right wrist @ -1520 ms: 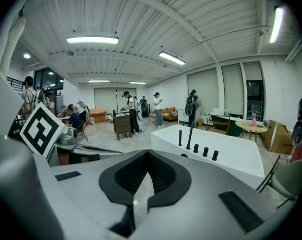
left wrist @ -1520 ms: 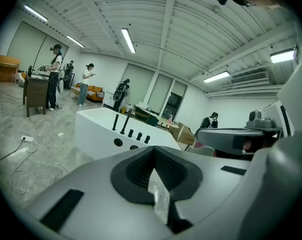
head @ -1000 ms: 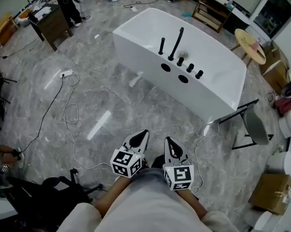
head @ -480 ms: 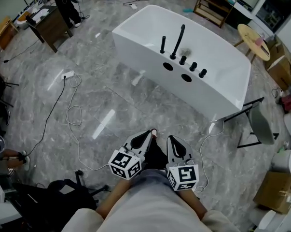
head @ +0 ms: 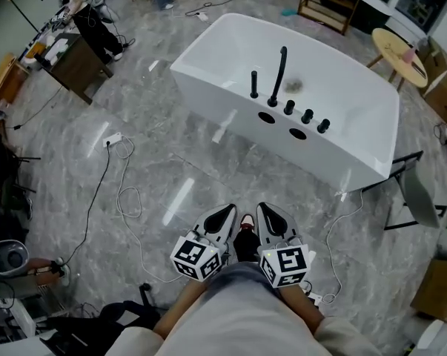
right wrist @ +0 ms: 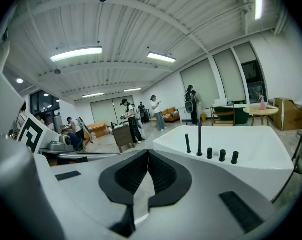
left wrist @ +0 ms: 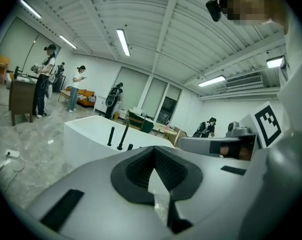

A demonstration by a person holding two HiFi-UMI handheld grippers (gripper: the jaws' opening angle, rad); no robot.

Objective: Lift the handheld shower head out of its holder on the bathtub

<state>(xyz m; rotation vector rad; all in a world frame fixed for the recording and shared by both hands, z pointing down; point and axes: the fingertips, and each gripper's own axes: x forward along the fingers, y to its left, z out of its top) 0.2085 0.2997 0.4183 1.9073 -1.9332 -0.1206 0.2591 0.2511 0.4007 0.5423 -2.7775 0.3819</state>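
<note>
Standing upright on the white bathtub (head: 224, 104) rim, the shower head (head: 253, 84).

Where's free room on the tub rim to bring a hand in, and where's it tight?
Free: bathtub rim left of the short black rod, up to the corner; also right of the last knob. Tight: from that rod rightwards, the tall rod and three knobs stand close in a row. Floor before the tub is bare between the cables.
</note>
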